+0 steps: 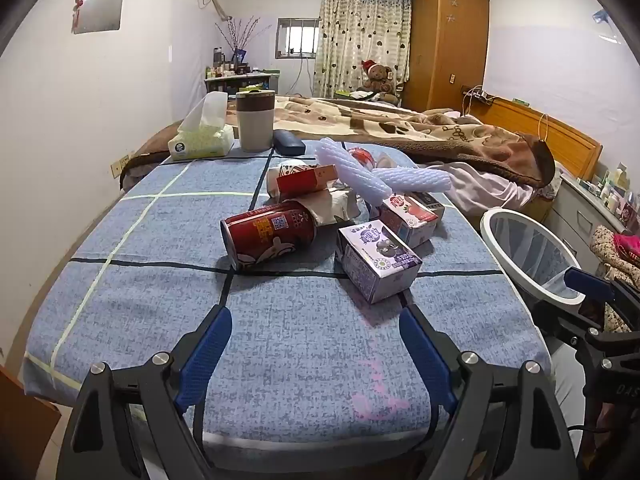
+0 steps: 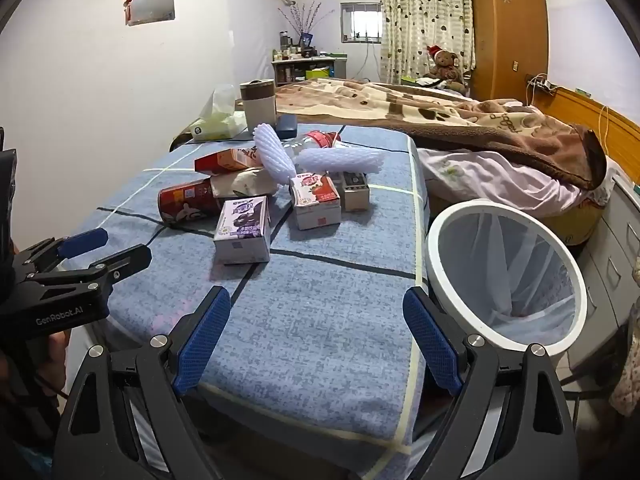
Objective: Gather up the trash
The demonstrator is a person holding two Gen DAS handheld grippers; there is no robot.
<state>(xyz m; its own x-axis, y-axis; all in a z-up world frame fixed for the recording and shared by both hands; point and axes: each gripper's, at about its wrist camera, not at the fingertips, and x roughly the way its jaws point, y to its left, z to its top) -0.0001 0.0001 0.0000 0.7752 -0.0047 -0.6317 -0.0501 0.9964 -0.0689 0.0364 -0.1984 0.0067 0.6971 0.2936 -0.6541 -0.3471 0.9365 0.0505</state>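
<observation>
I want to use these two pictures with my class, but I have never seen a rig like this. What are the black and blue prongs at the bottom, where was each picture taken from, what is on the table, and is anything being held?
A person holds one hand-held gripper in each hand; there is no robot arm. Each carries a wide-angle camera looking along its two blue-padded fingers. One picture comes from the left hand-held gripper, the other from the right hand-held gripper.

On the blue checked tablecloth lies trash: a red can on its side, a purple drink carton, a red drink carton and white foam netting. A tissue pack stands at the back. A white-rimmed lined bin stands beside the table.

Both grippers are open and hold nothing.
</observation>
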